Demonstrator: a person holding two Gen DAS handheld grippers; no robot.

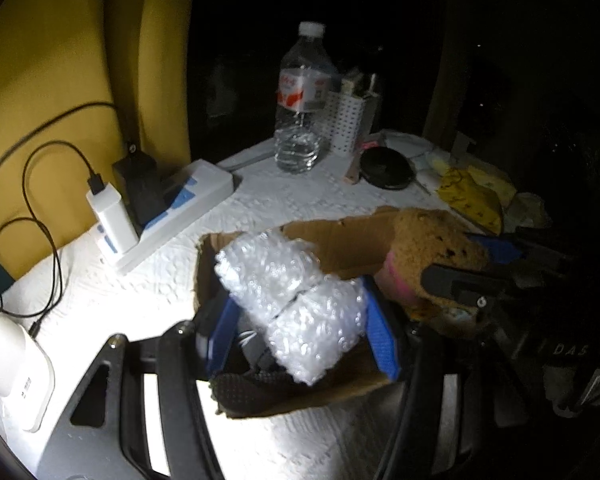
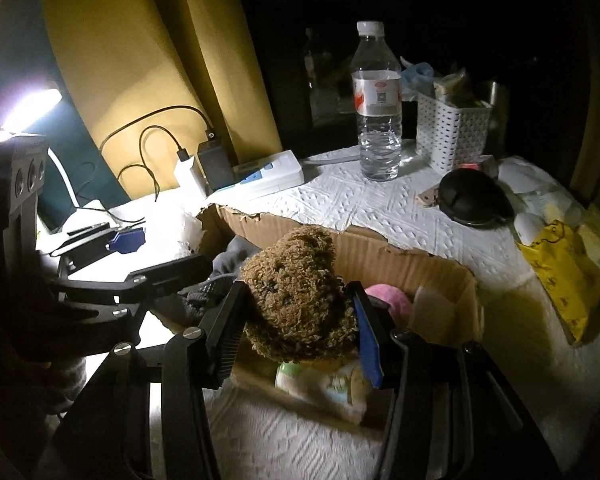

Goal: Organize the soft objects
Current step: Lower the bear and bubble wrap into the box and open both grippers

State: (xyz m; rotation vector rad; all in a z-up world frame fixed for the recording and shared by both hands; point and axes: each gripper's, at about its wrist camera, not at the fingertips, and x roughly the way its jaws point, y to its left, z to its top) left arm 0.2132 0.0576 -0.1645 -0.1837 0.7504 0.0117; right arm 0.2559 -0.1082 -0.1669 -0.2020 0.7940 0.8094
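Observation:
My left gripper (image 1: 300,320) is shut on a roll of bubble wrap (image 1: 288,288) and holds it over the open cardboard box (image 1: 340,236). My right gripper (image 2: 296,320) is shut on a brown curly plush bear (image 2: 296,292) and holds it over the same box (image 2: 380,248). The bear also shows in the left wrist view (image 1: 428,248), with the right gripper's dark fingers (image 1: 460,280) around it. The left gripper also shows at the left of the right wrist view (image 2: 152,256). In the box lie a pink soft thing (image 2: 388,300), grey cloth (image 2: 228,268) and a pale packet (image 2: 324,384).
A water bottle (image 2: 378,100), a white perforated basket (image 2: 452,128), a black round case (image 2: 472,200) and a yellow bag (image 2: 560,276) stand on the white cloth behind and right. A power strip (image 1: 172,212) with chargers and cables lies at the left by the yellow wall.

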